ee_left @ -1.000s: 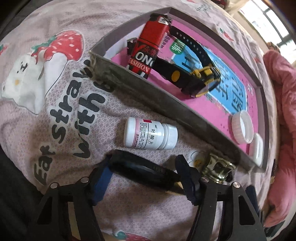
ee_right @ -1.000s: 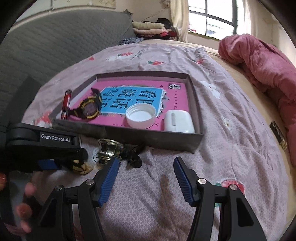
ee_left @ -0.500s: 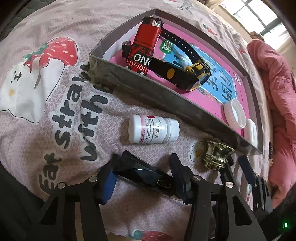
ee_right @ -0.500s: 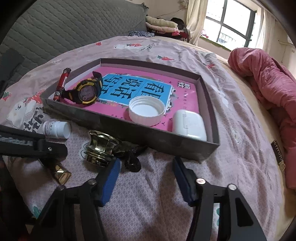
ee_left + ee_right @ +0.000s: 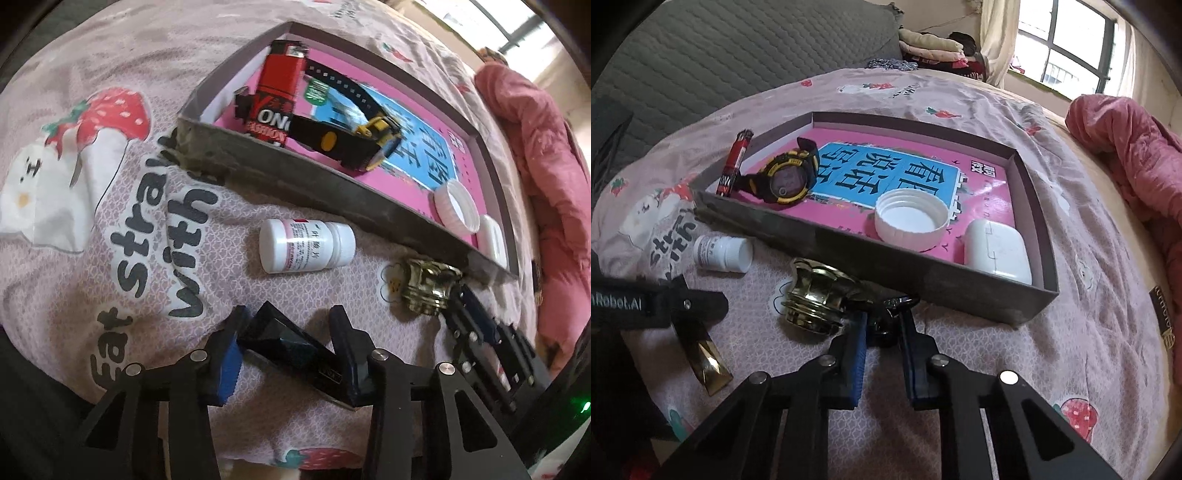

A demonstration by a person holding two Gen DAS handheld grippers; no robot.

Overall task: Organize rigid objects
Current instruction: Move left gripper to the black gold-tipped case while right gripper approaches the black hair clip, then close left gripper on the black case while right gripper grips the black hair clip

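Bed under a pink printed sheet, with a pink blanket bunched at the right edge. On the sheet, a shallow grey box lined with a pink and blue printed card. Inside the box: black and yellow watch at the left, red lighter leaning against the left wall beside the watch, white cap open side up near the front wall, white earbud case in the front right corner.

Outside the box, on the sheet just before its front wall: white pill bottle lying on its side, brass knob to its right, small and dark metal clip touching the knob.

Left gripper closing just now, pads pressed on a dark faceted case with a gold end, near the pill bottle. Right gripper also closing just now, clenched on the metal clip close to the front wall.
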